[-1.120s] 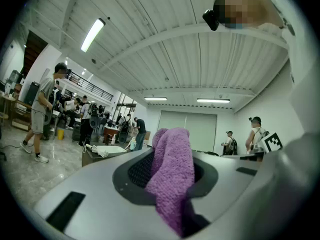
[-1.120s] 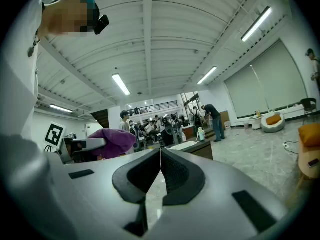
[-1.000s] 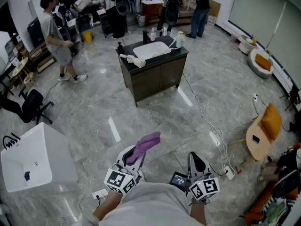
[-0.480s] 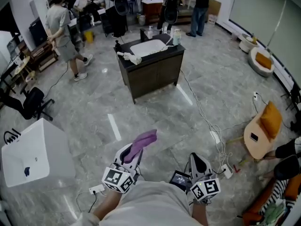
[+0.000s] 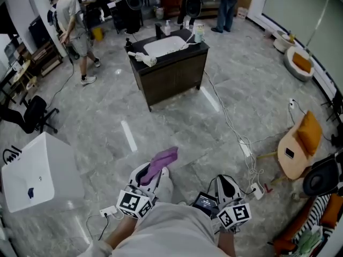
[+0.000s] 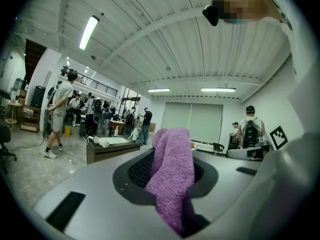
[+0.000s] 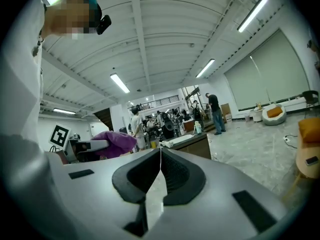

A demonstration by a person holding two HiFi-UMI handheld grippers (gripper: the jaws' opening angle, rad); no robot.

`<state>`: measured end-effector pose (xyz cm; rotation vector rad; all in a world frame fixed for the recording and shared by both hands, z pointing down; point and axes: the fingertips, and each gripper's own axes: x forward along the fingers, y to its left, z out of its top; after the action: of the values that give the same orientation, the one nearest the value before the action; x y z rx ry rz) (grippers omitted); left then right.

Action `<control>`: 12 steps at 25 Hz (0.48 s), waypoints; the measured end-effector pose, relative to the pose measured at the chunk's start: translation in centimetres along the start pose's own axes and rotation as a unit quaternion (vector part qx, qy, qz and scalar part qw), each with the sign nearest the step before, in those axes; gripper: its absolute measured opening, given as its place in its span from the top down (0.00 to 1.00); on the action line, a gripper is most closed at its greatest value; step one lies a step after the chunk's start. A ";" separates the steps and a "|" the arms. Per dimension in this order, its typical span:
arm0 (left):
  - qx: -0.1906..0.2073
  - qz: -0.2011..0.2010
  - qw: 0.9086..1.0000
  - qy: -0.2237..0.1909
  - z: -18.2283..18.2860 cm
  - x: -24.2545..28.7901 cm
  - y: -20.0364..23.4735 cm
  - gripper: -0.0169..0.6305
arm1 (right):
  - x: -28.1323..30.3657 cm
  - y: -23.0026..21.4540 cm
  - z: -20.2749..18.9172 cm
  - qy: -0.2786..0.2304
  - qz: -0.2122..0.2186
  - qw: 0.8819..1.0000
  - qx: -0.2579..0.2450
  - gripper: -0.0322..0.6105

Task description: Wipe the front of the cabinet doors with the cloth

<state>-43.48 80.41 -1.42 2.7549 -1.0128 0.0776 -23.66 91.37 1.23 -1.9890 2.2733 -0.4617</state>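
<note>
Walking on, the person (image 5: 72, 23) has gone farther back, left of the dark cabinet (image 5: 177, 79). Left gripper (image 5: 151, 176) clamps the purple cloth (image 5: 163, 160), well apart from that cabinet. Right gripper (image 5: 225, 183) has its jaws together on nothing.

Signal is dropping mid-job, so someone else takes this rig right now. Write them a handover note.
Left claw: shut on the purple terry cloth, which sticks out past its tips.
Right claw: shut, empty.
Dark brown wooden cabinet with a white sink on top: far ahead, out of reach, doors facing this way.
Done: cloth is in the claw.
Left: walk up to the cabinet and wipe the door fronts; no wiping is possible from here. Mind the white cable along the way.
</note>
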 end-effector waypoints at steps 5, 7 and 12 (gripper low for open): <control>-0.002 -0.009 1.000 -0.006 1.0 6.5 3.9 0.83 | 5.0 -2.9 2.2 -0.020 -0.018 1.000 -0.007 0.91; -0.003 -0.019 1.000 -0.012 1.8 9.8 5.6 0.83 | 7.8 -4.3 3.1 -0.022 -0.032 0.999 -0.004 0.91; -0.004 -0.054 0.998 -0.022 4.3 17.6 9.9 0.83 | 15.8 -6.3 6.1 -0.033 -0.042 0.998 -0.024 0.91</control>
<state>-36.56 60.96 -1.80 2.8100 -0.8710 -0.0045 -18.43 74.15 -0.71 -2.0967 2.1895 -0.3454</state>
